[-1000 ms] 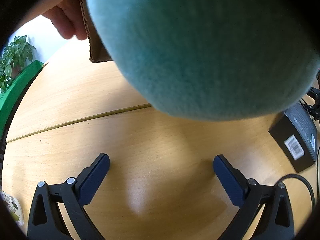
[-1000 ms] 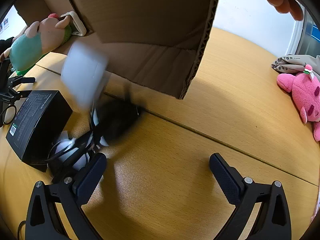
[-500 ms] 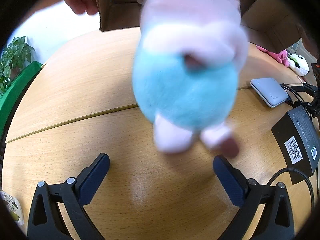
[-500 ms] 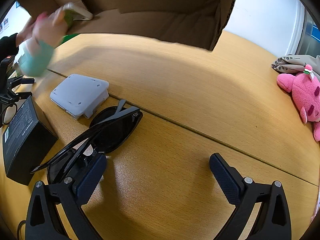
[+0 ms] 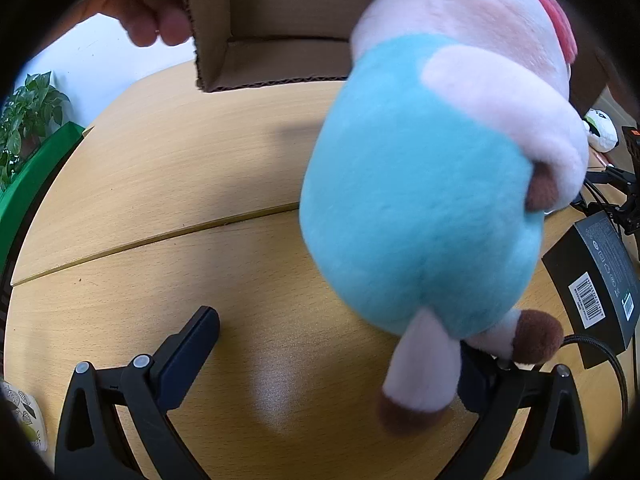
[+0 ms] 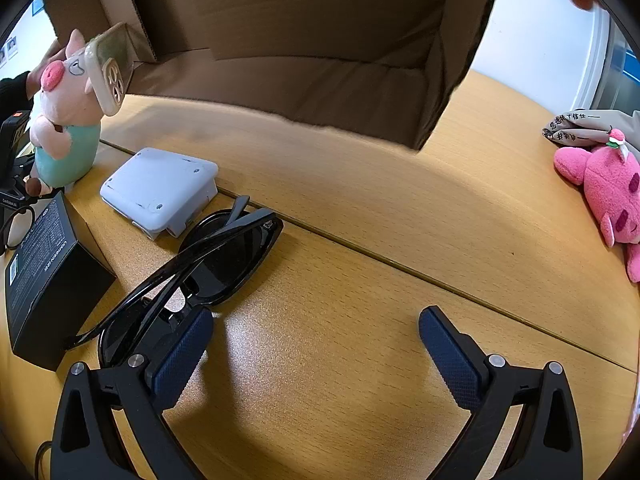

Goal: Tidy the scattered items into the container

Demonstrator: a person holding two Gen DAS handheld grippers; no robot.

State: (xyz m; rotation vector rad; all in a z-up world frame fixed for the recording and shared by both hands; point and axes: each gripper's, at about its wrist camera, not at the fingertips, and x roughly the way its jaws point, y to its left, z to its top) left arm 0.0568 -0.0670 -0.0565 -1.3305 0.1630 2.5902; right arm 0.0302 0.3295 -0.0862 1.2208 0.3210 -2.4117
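Note:
A cardboard box (image 6: 304, 52) is held tipped in the air by a person's hands; it also shows in the left wrist view (image 5: 264, 28). A pig plush in a teal shirt (image 5: 432, 184) tumbles onto the table right in front of my left gripper (image 5: 336, 344), which is open, its right finger hidden behind the plush's legs. The same plush (image 6: 64, 128) and a falling phone (image 6: 110, 70) show at far left of the right wrist view. Black sunglasses (image 6: 208, 264) lie against the left finger of my open, empty right gripper (image 6: 316, 344). A grey device (image 6: 160, 190) and a black box (image 6: 44, 272) lie nearby.
A pink plush (image 6: 604, 196) and a printed cloth bag (image 6: 584, 128) lie at the right of the wooden table (image 6: 400, 216). A black cable (image 5: 600, 356) and the black box (image 5: 596, 280) lie right of my left gripper. A plant (image 5: 28, 112) stands beyond the table's left edge.
The box has been tipped and lifted, spilling its contents. The pig plush dropped to the table by my left gripper; sunglasses, grey device and black box landed. Both grippers stayed still.

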